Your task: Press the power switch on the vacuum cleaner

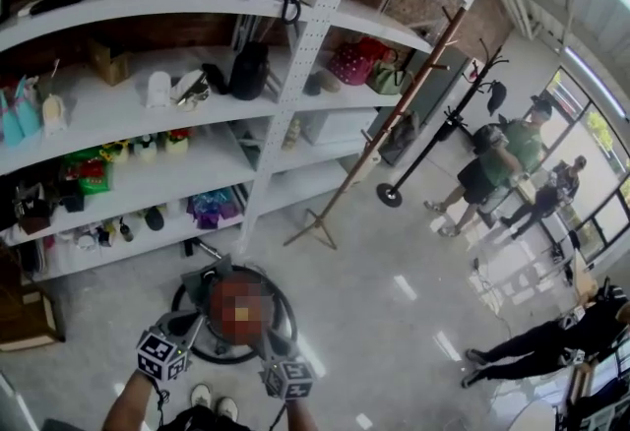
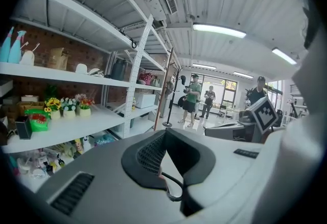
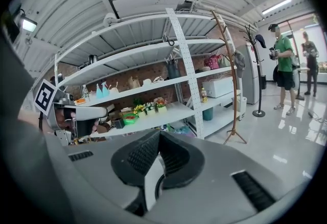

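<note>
Black vacuum cleaner (image 1: 283, 313) sits on the floor (image 1: 394, 252) just out from the shelving (image 1: 295, 75). My left gripper (image 2: 166, 131) and right gripper (image 3: 159, 131) are near it, jaws pinched together, I'd guess to poke the switch.

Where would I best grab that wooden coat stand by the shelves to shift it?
Grip the wooden coat stand on the lower half of its pole, above the splayed feet. The pole is slim, bare and roughly upright there, so it probably suits a sideways pinch. Come from the open floor side, because the white shelving stands close behind it.
</note>
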A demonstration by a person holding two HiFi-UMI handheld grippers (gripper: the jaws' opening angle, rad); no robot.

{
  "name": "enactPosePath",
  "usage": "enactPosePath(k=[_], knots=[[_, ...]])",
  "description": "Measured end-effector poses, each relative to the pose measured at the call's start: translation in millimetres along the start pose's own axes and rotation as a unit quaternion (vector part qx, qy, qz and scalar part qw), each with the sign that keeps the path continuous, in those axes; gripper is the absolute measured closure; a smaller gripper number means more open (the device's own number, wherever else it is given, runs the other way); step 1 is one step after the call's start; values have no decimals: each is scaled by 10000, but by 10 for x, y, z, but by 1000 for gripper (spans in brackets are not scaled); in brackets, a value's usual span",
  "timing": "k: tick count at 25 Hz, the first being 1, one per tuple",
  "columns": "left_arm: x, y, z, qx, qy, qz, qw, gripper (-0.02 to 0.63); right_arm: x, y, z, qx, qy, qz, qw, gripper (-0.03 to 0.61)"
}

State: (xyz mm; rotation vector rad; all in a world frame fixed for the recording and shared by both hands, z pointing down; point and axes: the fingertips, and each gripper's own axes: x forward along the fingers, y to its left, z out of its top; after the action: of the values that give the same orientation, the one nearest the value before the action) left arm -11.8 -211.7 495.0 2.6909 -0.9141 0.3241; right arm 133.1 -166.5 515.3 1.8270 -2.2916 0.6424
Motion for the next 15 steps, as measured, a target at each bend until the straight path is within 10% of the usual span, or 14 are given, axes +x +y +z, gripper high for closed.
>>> enactPosePath(k=[15], knots=[[-212,-318,385,308,-233,-233,9990,604,-585,-12,340,-139,-338,-322,9988,566]])
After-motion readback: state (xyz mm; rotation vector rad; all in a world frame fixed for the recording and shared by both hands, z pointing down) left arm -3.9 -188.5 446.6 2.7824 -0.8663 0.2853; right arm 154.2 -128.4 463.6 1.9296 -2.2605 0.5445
